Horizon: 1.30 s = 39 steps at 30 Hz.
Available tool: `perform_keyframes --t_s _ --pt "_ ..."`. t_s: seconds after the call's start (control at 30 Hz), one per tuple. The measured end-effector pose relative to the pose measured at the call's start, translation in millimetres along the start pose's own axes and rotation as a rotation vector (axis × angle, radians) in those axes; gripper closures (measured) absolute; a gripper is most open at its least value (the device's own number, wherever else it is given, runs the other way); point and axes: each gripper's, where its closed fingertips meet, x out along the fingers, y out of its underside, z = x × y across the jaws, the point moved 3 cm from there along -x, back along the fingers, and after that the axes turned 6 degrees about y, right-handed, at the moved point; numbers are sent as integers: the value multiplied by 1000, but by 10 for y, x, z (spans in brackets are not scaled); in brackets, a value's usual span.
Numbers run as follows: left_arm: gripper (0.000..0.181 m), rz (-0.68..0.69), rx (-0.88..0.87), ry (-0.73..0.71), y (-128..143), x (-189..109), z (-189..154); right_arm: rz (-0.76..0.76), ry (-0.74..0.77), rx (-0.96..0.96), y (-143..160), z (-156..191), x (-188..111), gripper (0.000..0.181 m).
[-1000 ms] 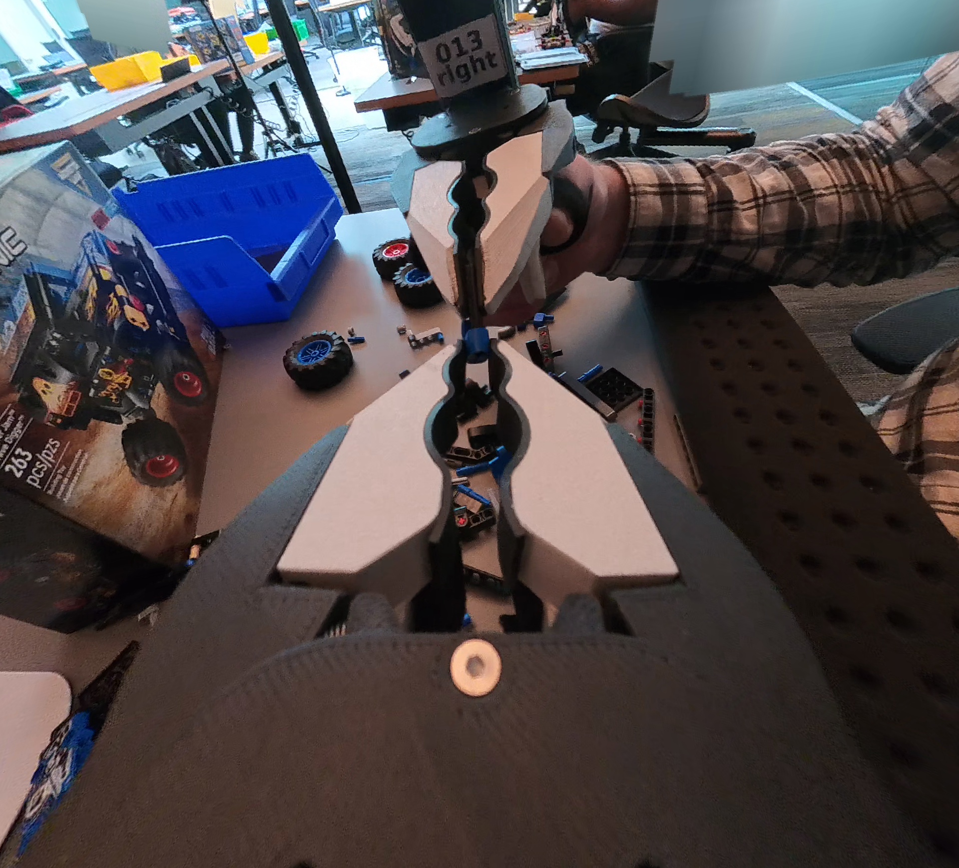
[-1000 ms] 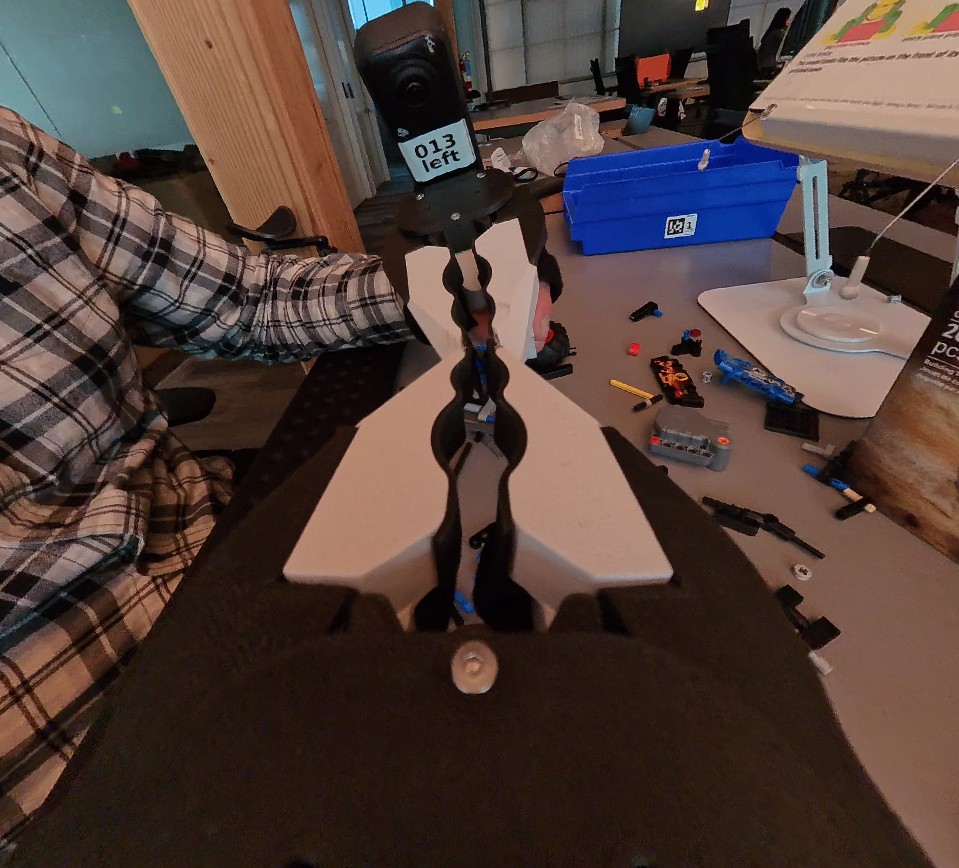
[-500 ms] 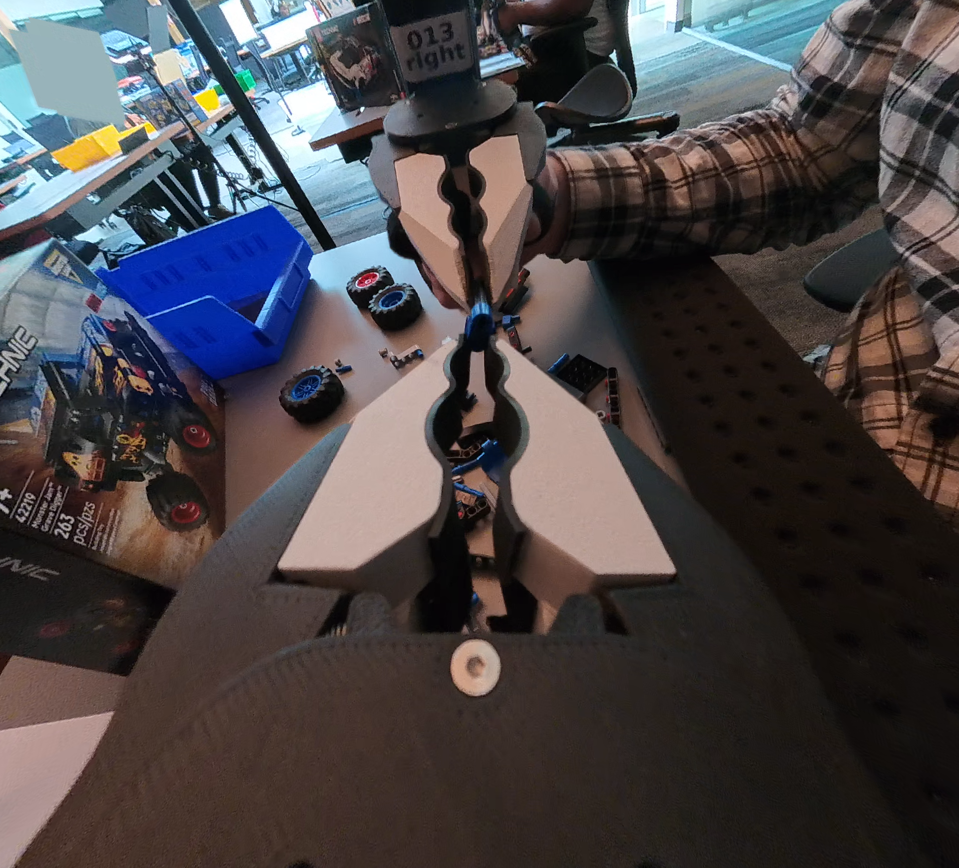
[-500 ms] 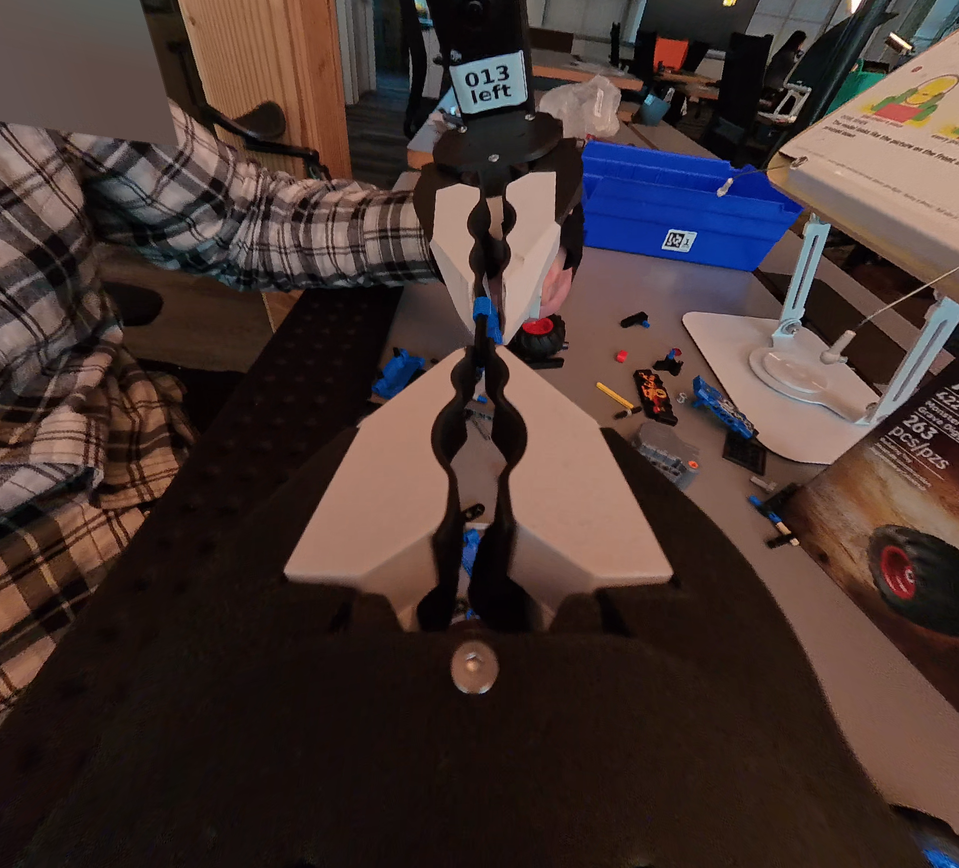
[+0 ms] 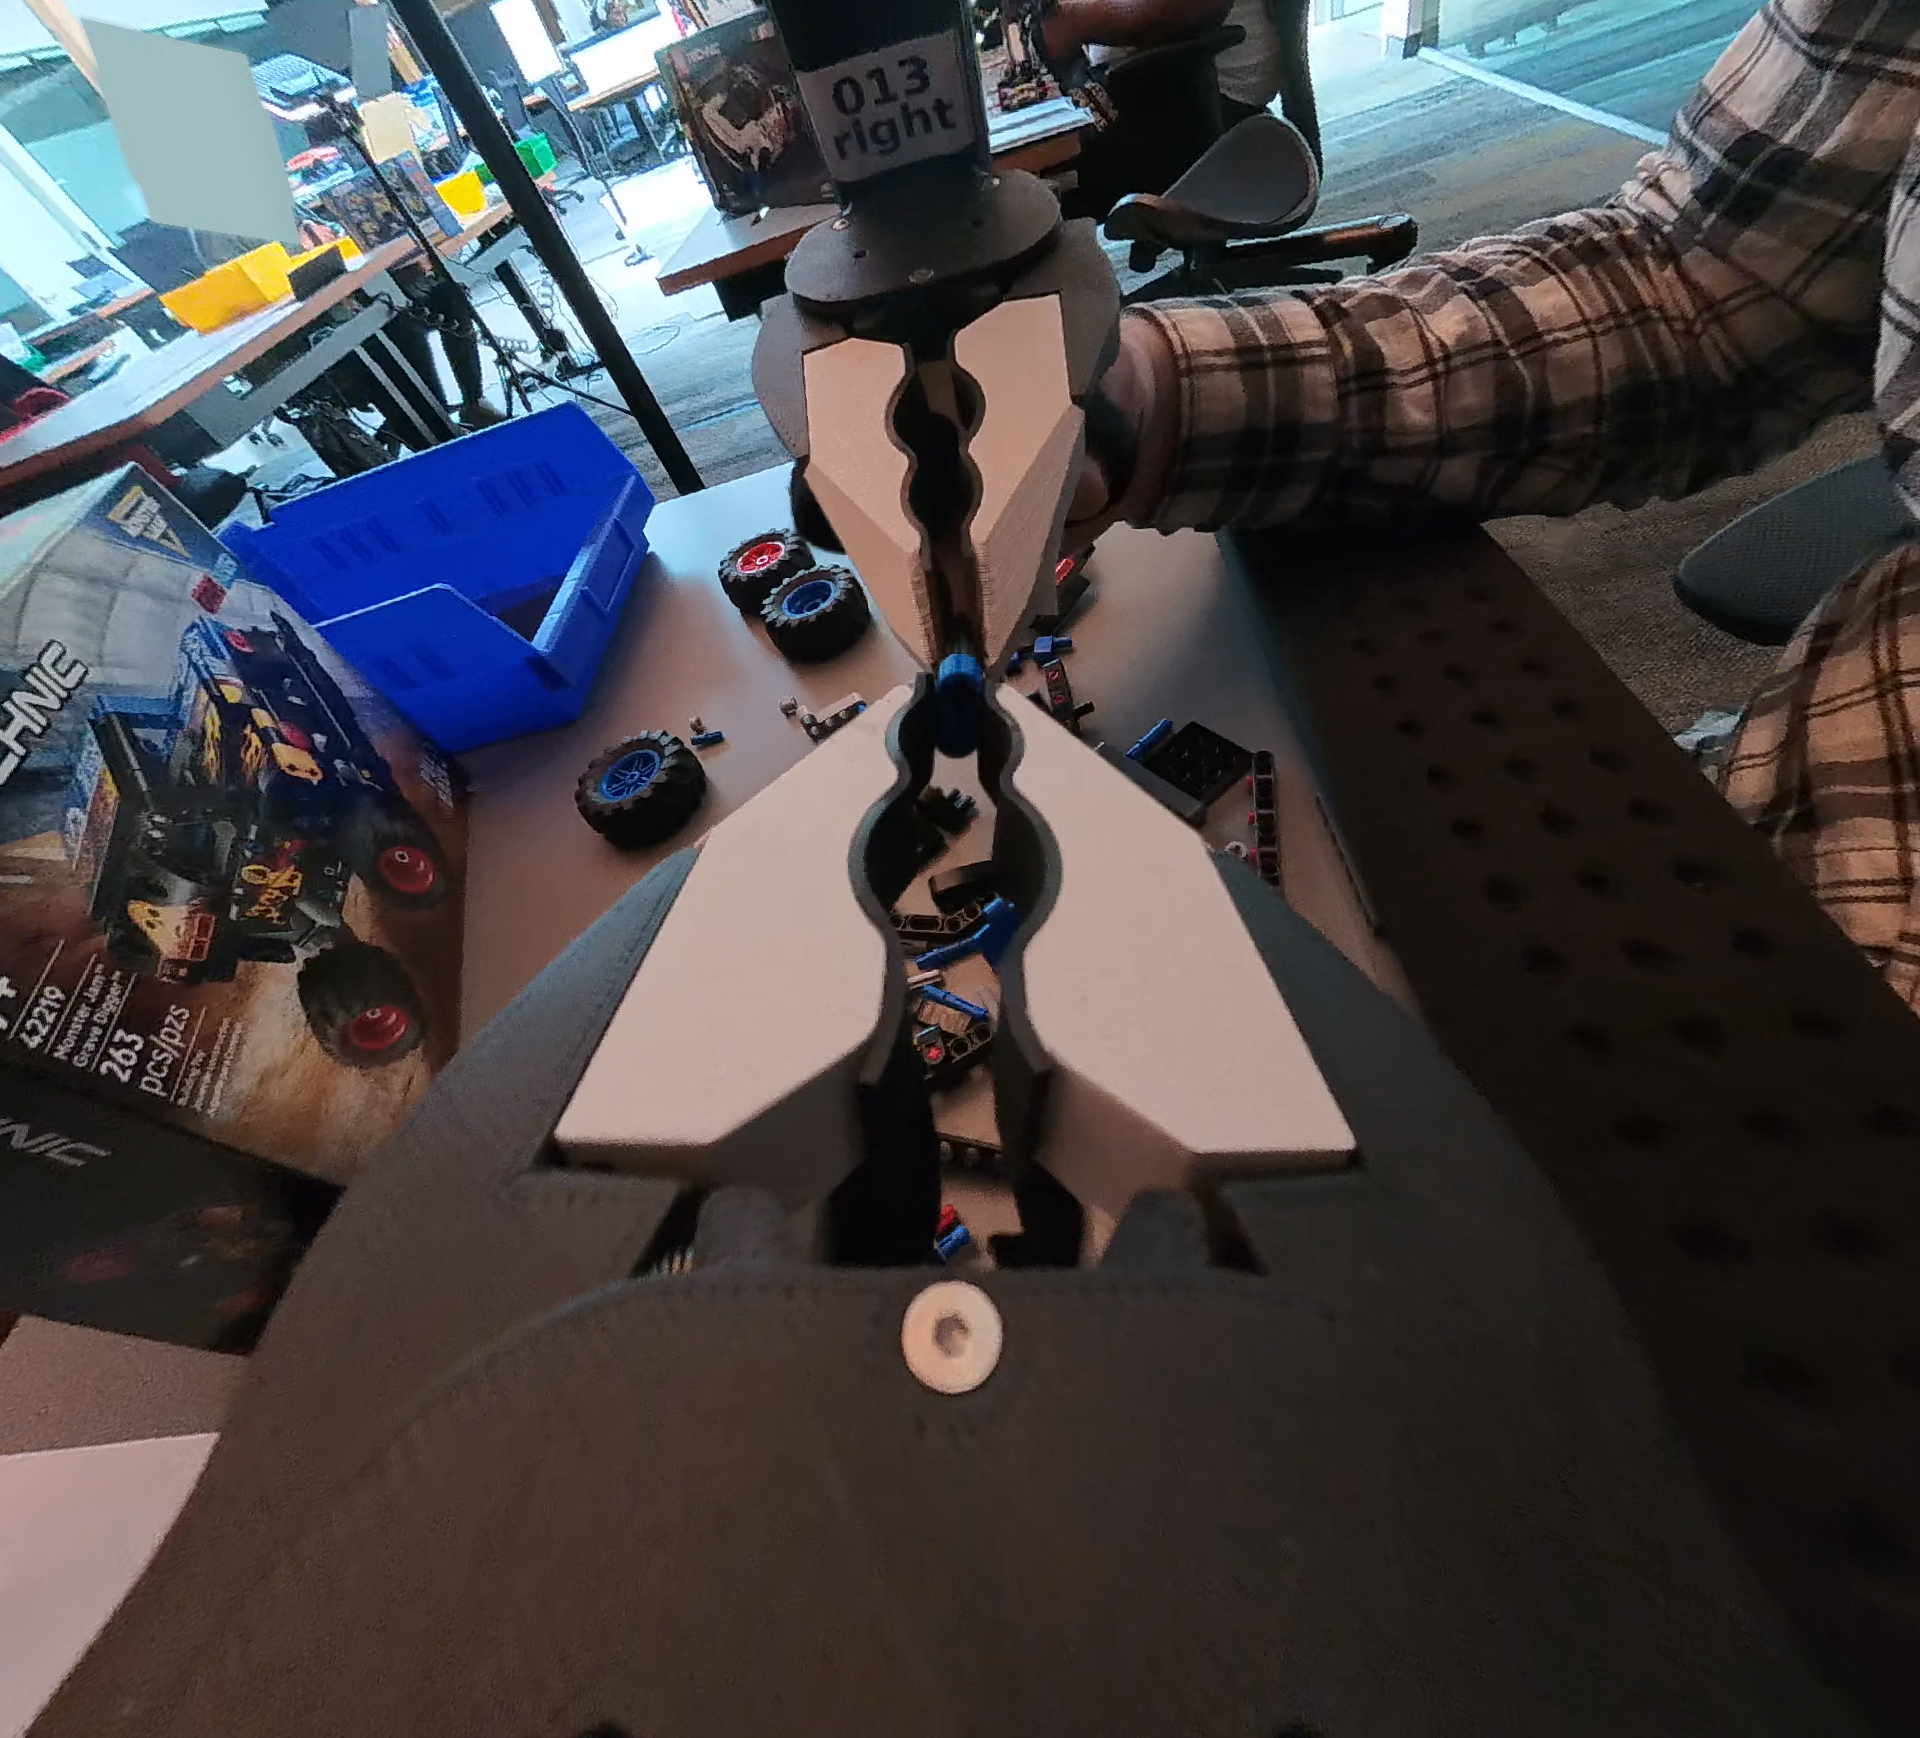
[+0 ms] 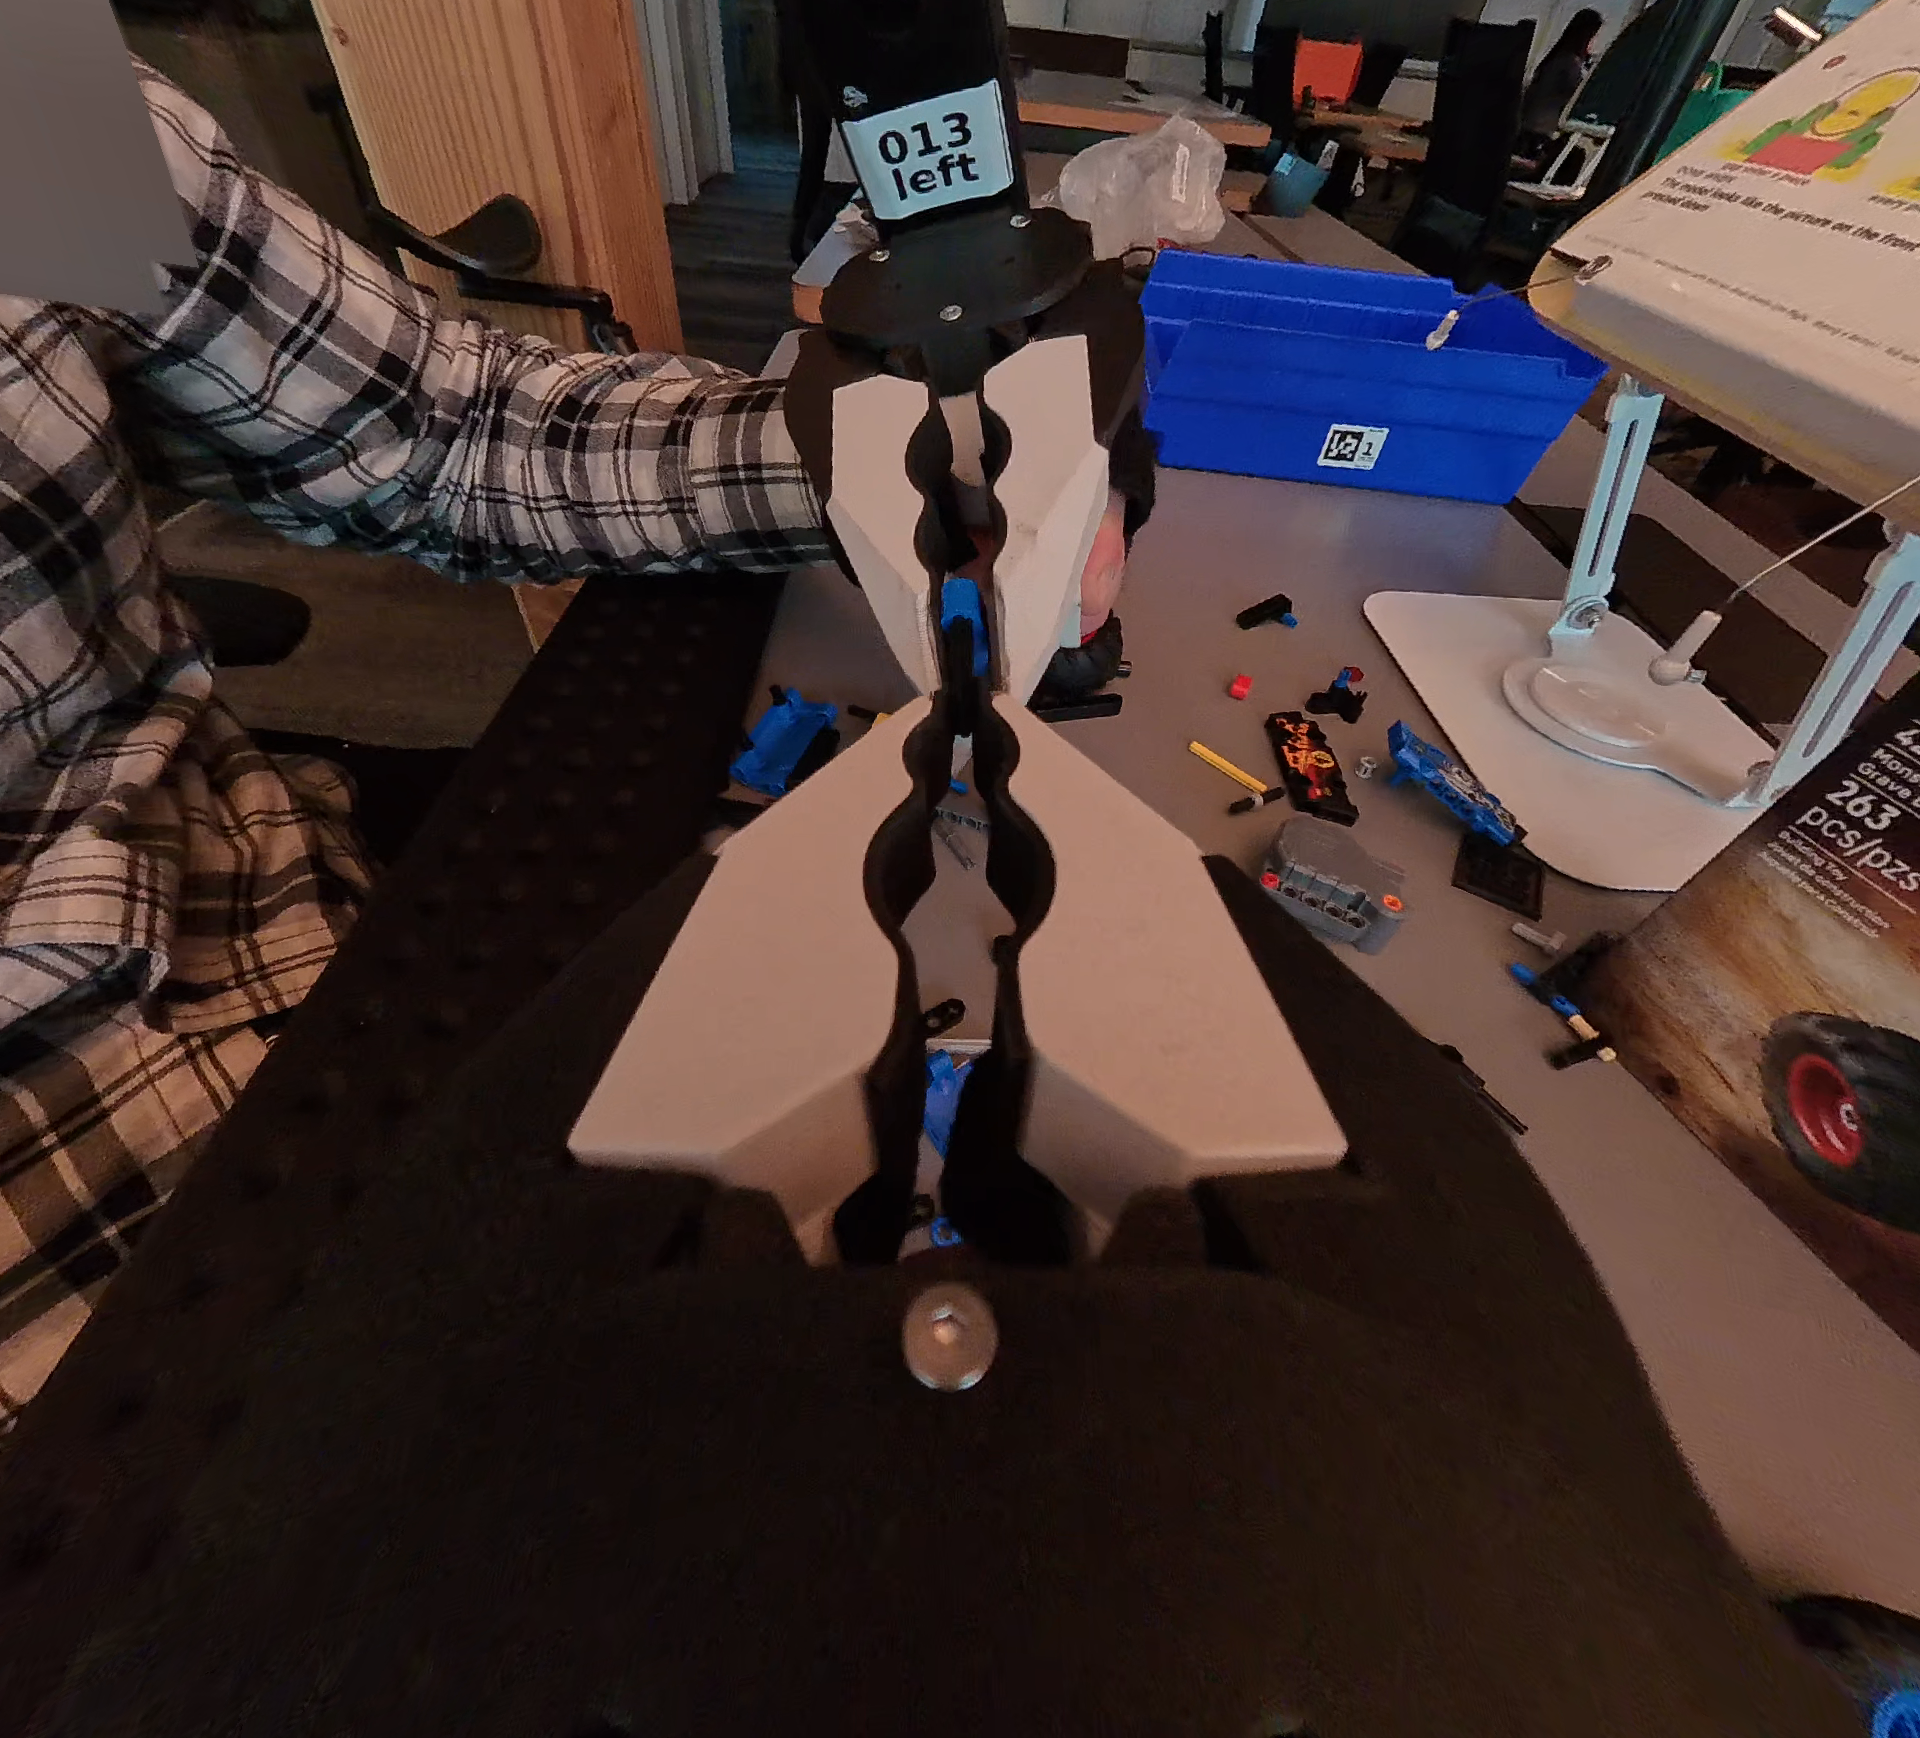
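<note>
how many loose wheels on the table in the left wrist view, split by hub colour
blue hub wheels: 2
red hub wheel: 1
total: 3

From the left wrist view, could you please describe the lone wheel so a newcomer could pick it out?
Start at the blue bin on the grey table. Just in front of its near corner lies one black toy wheel, apart from the pair farther back. Its blue hub and solitary position set it apart; that pair sits touching, one hub red.
</note>
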Motion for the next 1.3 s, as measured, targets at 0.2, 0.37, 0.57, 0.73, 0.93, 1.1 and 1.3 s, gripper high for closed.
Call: perform_keyframes --t_s 0.2,0.37,0.57,0.73,0.93,1.1,1.3 --pt "176 -90 -12 20 -138 -43 -36 -45 -15 -23 -89 53 -45 180" --pt "176 -50 -22 19 -105 -28 -24 -4 -22 -2 -10 38 -50 181" --pt "173 -26 22 -40 -118 -17 -11 47 1 12 74 -3 -55 180" --pt "176 -4 49 -32 -103 -20 -43 51 1 -2 82 5 -41 180" --pt "175 -188 -20 -49 -315 -161 10 -7 6 -41 -32 37 -130 181" --pt "176 -227 -60 -70 -323 -376 98 -11 61 -45 -63 -29 -340 181" --pt "176 -74 26 -71 -179 -128 29 45 203 -87 -32 -126 -168 169"
